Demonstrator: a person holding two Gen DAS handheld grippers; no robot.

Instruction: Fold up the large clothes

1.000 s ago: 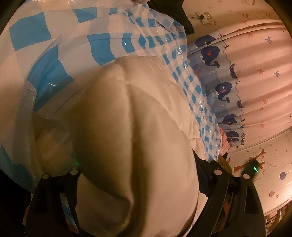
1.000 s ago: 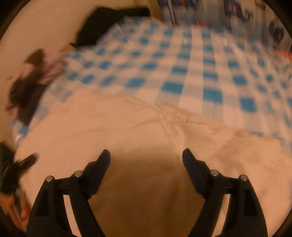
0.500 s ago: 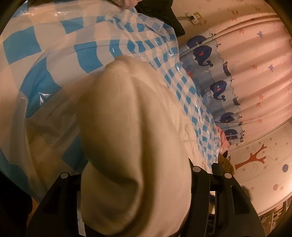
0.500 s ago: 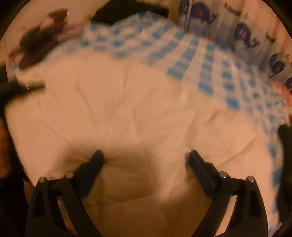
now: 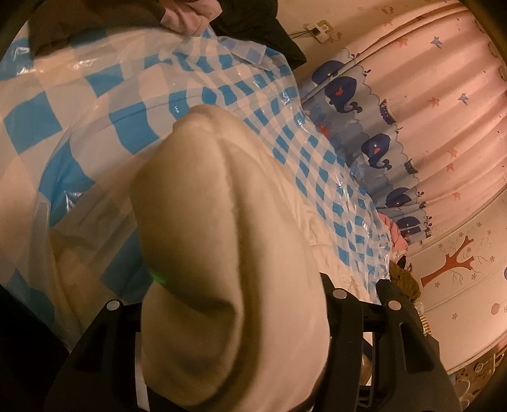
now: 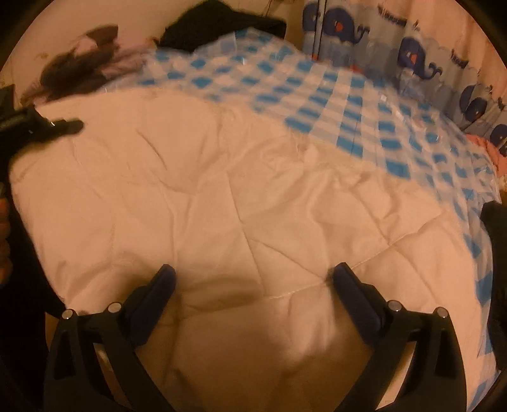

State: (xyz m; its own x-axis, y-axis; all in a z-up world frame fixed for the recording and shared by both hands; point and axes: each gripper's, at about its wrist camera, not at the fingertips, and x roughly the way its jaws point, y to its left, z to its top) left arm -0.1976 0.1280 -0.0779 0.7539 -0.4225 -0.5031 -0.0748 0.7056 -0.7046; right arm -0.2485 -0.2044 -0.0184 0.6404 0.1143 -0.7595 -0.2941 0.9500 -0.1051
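Note:
A large white quilt (image 6: pixel 221 164) lies spread over the bed on a blue-and-white checked plastic sheet (image 6: pixel 348 104). In the left wrist view a thick fold of the quilt (image 5: pixel 221 206) bulges up between the jaws, and my left gripper (image 5: pixel 228 301) is shut on it and holds it raised off the checked sheet (image 5: pixel 206 92). My right gripper (image 6: pixel 253 271) hovers low over the quilt's near part, its jaws opening wide. Quilt lies beneath them but nothing is pinched. A black finger (image 6: pixel 63 125) at the quilt's left edge looks like the left gripper.
A pink curtain with blue whales (image 5: pixel 380 111) hangs along the bed's far side. Dark clothes (image 6: pixel 221 22) and a brown and pink heap (image 6: pixel 79 66) lie at the bed's head. More pink cloth (image 6: pixel 494 149) sits at the right edge.
The left jaws closed on the quilt fold and lifted it. The right gripper swept across the quilt and sank a little, and its jaws spread wider.

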